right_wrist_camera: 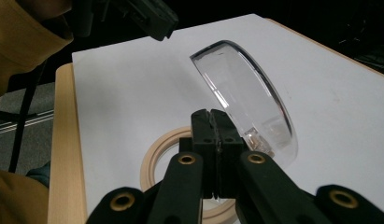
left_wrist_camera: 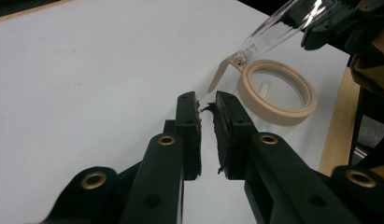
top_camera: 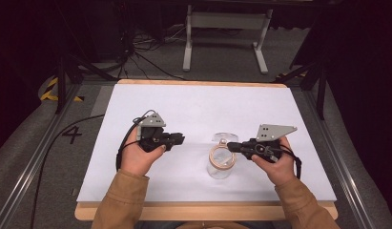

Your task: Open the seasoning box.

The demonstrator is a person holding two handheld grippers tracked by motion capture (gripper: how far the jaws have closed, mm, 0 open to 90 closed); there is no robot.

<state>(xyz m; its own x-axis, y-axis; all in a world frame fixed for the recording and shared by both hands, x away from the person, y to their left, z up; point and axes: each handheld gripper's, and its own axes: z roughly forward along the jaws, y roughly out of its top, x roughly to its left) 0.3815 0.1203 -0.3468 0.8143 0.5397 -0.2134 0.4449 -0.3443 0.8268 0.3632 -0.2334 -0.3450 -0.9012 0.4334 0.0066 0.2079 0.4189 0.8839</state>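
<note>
A clear jar (top_camera: 220, 164) with a tan rim (left_wrist_camera: 278, 91) stood on the white sheet (top_camera: 193, 109) of the bench (top_camera: 203, 210), right under the tip of the right tool (top_camera: 233, 146). Its clear hinged lid (right_wrist_camera: 248, 100) stood swung open, tilted up from the rim and joined to it by a small hinge. In the right gripper view the right tool (right_wrist_camera: 212, 122) had its jaws pressed together with no gap between them, just beside the lower edge of the lid and over the rim; whether they pinched part of the lid or the hinge could not be made out. The right hand (top_camera: 278, 164) held that tool from the near side.

The left tool (top_camera: 179, 139) sat well to the left of the jar — apart from it, pointing toward it. In the left gripper view its jaws (left_wrist_camera: 206, 108) stood slightly parted, with nothing between them and worn padding on their inner faces. The left hand (top_camera: 136, 155) gripped it from below, a tan sleeve (top_camera: 119, 200) behind it.
</note>
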